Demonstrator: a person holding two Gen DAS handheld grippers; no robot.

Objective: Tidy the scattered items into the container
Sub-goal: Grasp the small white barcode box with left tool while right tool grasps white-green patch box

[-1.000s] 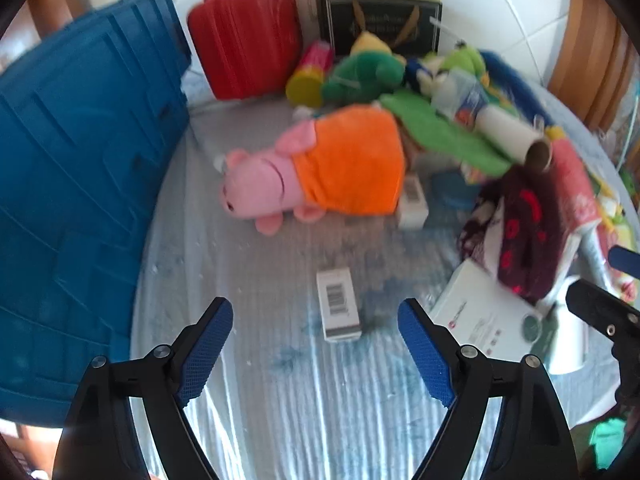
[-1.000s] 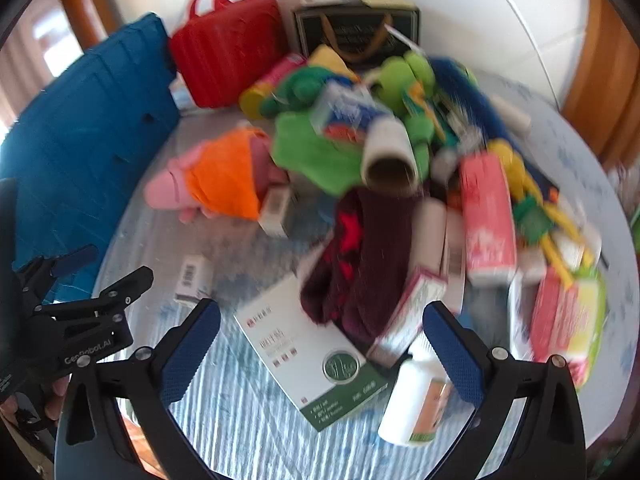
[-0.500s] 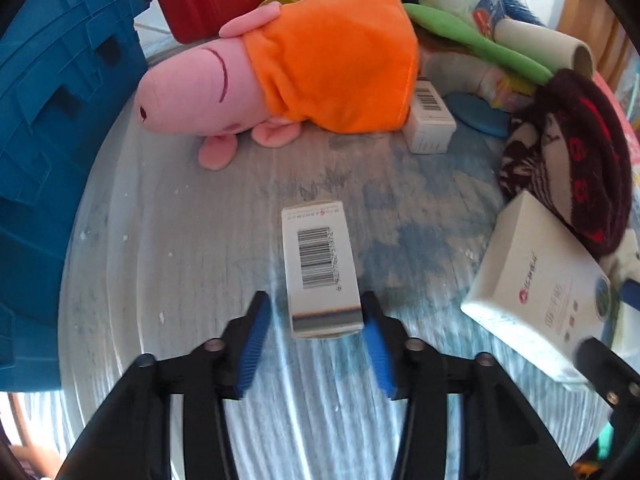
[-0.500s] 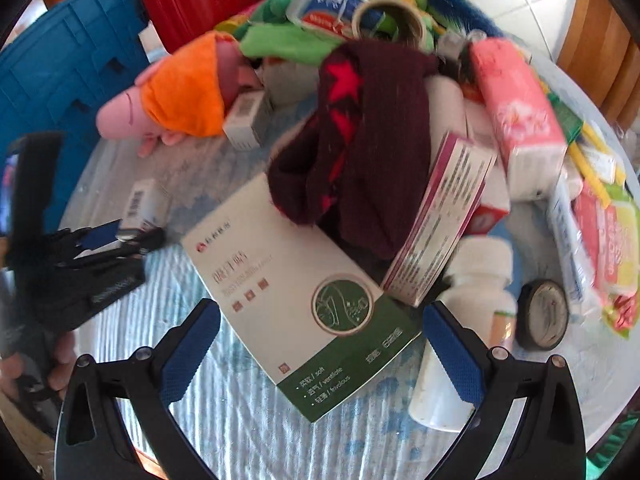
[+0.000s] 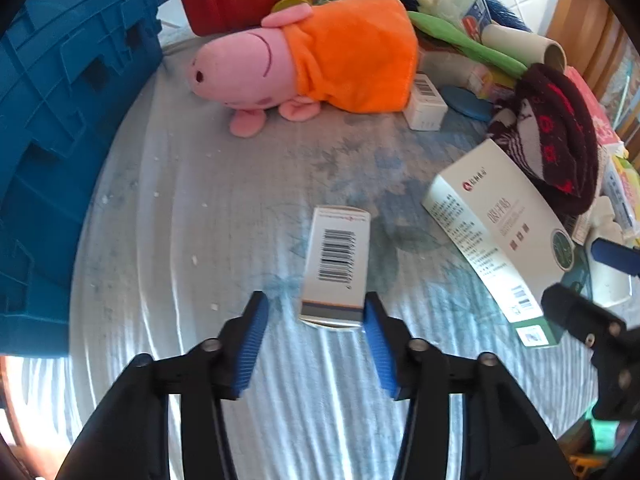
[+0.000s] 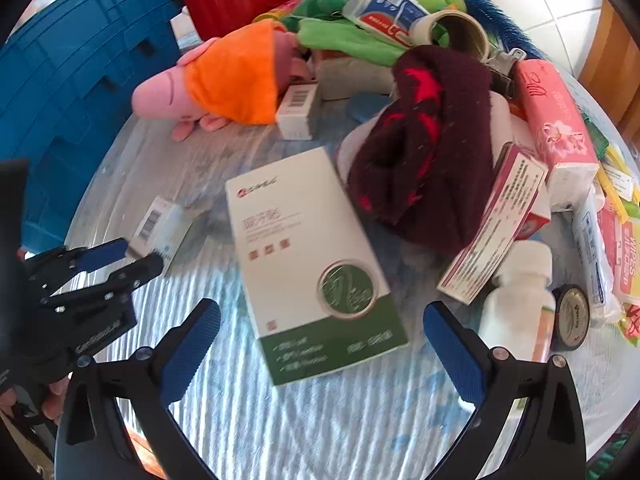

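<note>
Low centre frame, left gripper (image 5: 312, 320) opening, barcoded small box (image 5: 335, 264) between pads, only the right pad touching. Right gripper (image 6: 320, 344) spread wide over green-and-white carton (image 6: 308, 256). Blue crate (image 5: 60, 120) far left.

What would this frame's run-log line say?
left gripper: jaws opening, small barcode box between them, one pad touching | right gripper: open over white-green box | blue crate: nothing added

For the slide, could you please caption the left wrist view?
Left tool opening around a barcoded box beside the blue crate.
</note>
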